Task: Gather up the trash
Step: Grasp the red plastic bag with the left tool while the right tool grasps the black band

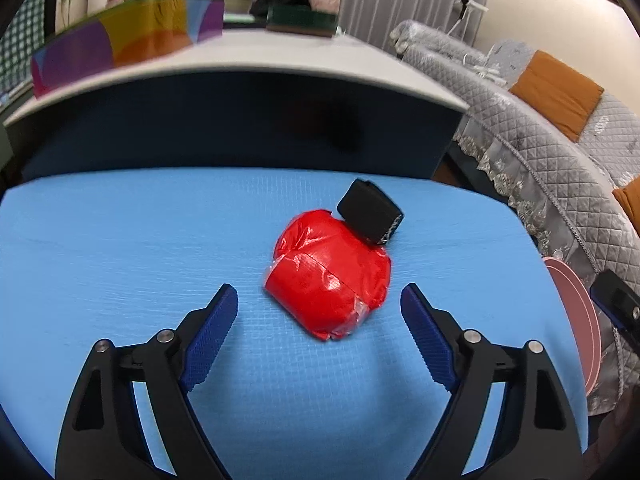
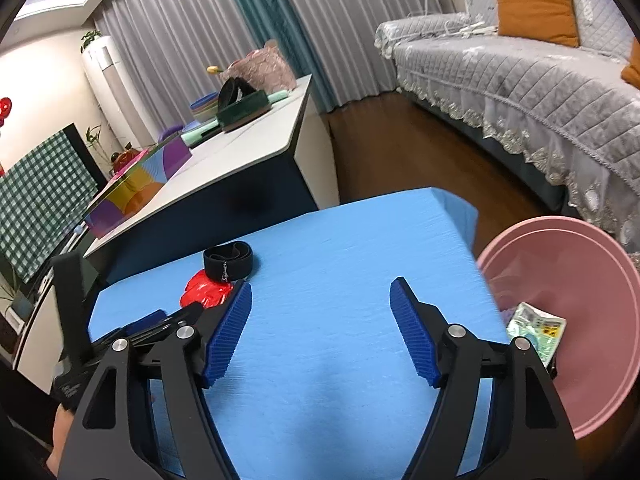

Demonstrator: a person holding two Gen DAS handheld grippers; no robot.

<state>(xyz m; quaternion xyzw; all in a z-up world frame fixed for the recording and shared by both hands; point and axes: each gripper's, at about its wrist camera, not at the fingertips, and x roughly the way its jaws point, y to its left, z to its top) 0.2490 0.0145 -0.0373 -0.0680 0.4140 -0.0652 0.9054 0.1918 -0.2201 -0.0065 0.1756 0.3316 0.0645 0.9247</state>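
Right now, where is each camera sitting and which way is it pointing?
Left wrist: rides the left gripper, tilted down at the blue mat; red wrapped packet and black band lie ahead of its open jaws.
Right wrist: rides the right gripper, looking across the mat toward the sofa; jaws open over bare mat, pink bin at right, left gripper at the picture's left.
Shared: mat, packet, band, bin, sofa, white table.

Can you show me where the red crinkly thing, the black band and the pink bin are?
Red crinkly thing [image 1: 328,276]: left wrist view, middle of its shiny wrapper.
Black band [image 2: 228,260]: right wrist view, front of the loop.
Pink bin [image 2: 592,320]: right wrist view, bare inner wall.
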